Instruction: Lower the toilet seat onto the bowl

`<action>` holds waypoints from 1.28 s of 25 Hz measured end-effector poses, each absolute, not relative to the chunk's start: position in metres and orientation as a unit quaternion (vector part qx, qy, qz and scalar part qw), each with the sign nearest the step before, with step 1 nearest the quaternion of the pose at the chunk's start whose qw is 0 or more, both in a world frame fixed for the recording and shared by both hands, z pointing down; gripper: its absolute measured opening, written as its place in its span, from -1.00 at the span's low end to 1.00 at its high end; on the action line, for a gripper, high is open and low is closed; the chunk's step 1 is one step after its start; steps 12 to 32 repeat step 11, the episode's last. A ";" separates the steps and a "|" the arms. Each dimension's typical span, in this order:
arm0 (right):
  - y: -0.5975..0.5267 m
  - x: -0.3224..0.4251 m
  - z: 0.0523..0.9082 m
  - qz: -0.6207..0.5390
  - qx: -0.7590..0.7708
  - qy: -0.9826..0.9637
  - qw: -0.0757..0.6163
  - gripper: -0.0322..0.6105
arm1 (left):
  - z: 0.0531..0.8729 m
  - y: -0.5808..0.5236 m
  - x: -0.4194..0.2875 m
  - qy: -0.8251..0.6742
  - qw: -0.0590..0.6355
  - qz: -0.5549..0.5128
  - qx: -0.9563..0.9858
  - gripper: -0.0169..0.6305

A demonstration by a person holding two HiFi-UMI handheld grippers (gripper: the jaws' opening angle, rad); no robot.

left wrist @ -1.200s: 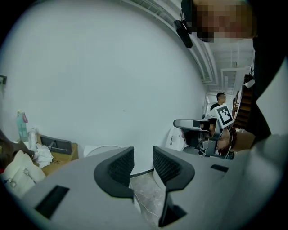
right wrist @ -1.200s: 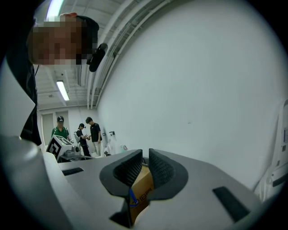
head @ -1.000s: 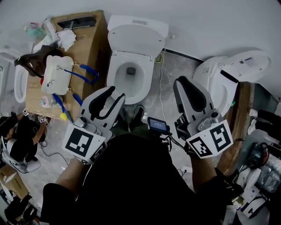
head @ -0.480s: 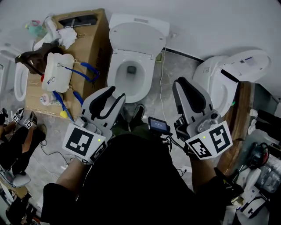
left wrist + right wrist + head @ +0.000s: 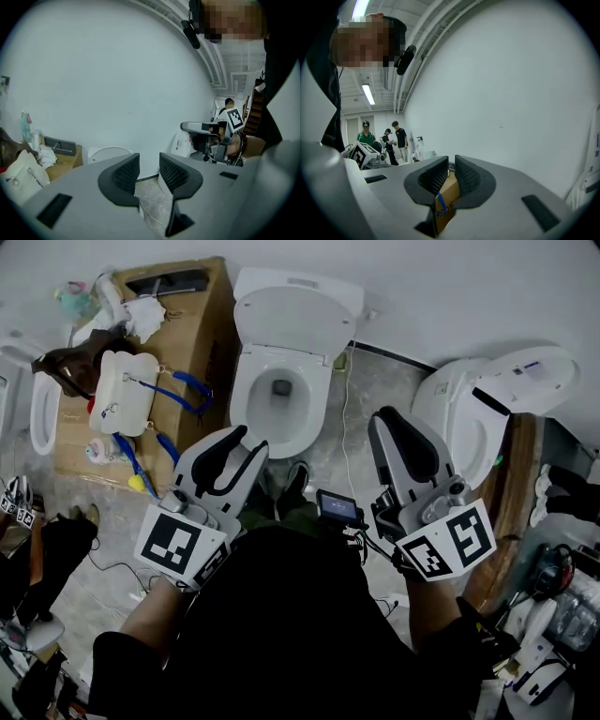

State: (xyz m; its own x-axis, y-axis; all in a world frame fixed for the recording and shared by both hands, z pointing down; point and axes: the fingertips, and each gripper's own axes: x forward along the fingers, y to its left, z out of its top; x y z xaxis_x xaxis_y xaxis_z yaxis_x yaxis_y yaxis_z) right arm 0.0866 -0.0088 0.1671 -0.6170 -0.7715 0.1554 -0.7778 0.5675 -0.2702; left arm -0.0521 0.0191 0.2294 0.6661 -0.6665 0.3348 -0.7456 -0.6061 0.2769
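The white toilet [image 5: 279, 395] stands against the wall at top centre of the head view. Its seat and lid [image 5: 298, 320] are tipped up against the tank, and I cannot tell one from the other. My left gripper [image 5: 247, 439] hovers in front of the bowl, open, with nothing between its pads. The left gripper view shows the same open gripper [image 5: 149, 164] with the raised lid [image 5: 110, 153] beyond it. My right gripper [image 5: 389, 416] is held to the right of the bowl, clear of it. Its jaws [image 5: 451, 161] are closed to a thin slit and hold nothing.
A cardboard box [image 5: 202, 334] with a white bag [image 5: 122, 395] and blue straps stands left of the toilet. A second toilet [image 5: 469, 418] with a raised lid and a wooden board [image 5: 514, 512] are on the right. A person [image 5: 37, 559] crouches at lower left.
Both grippers have stayed where they were. The person at the lower left has shifted further towards the frame edge.
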 end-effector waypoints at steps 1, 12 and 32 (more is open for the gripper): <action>-0.010 0.086 0.168 0.159 0.438 -0.885 0.010 -0.70 | 0.229 0.018 -0.053 -0.397 0.199 0.098 0.891 -0.51; -0.008 0.085 0.173 0.159 0.445 -0.881 0.019 -0.70 | 0.233 0.017 -0.056 -0.392 0.199 0.101 0.893 -0.51; -0.008 0.085 0.173 0.159 0.445 -0.881 0.019 -0.70 | 0.233 0.017 -0.056 -0.392 0.199 0.101 0.893 -0.51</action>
